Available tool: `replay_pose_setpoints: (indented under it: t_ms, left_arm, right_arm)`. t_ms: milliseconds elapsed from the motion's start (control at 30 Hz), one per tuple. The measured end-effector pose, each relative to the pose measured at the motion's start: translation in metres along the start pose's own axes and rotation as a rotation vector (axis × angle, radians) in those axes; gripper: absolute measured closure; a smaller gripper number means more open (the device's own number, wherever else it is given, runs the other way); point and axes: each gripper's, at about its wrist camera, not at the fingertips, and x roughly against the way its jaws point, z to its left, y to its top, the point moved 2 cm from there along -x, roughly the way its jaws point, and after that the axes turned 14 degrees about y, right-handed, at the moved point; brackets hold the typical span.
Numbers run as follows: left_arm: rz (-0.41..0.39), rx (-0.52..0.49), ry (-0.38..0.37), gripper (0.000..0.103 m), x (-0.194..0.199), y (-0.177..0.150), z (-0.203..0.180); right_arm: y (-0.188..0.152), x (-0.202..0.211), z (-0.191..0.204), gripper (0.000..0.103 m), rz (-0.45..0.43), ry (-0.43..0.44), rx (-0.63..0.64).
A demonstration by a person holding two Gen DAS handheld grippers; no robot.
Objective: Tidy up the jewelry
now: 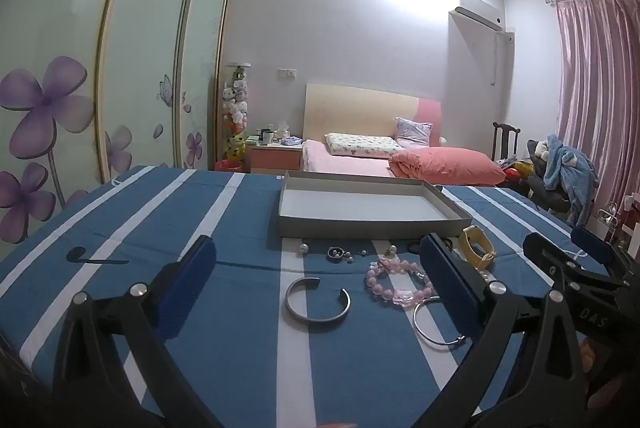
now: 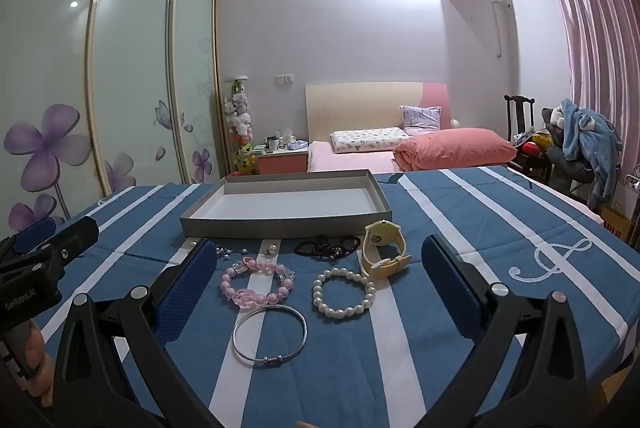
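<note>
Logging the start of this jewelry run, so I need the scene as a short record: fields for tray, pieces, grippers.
tray: grey tray, nothing in it, behind the jewelry
pieces on cloth: pink bead bracelet, pearl bracelet, thin silver bangle, open silver cuff, yellow watch, dark bead bracelet
left gripper: open, holding nothing
right gripper: open, holding nothing
surface: blue striped cloth

home bedroom, bed (image 1: pixel 360 160) with pillows, floral wardrobe (image 1: pixel 100 68), pink curtains (image 1: pixel 596 88)

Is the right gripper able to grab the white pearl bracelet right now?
Probably yes. The right gripper is open, and the pearl bracelet lies flat on the striped cloth just ahead between its fingers. Nothing covers it, though the yellow watch sits close behind.
</note>
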Motion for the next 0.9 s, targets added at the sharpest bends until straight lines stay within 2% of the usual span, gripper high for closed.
replay_pose_setpoints:
  t_ms: [900]
  left_arm:
    - [0.011, 0.011, 0.008, 0.004, -0.0022, -0.0035, 0.0030]
  right_arm:
    - [-0.0014, 0.0002, -0.0009, 0.002, 0.002, 0.001, -0.006]
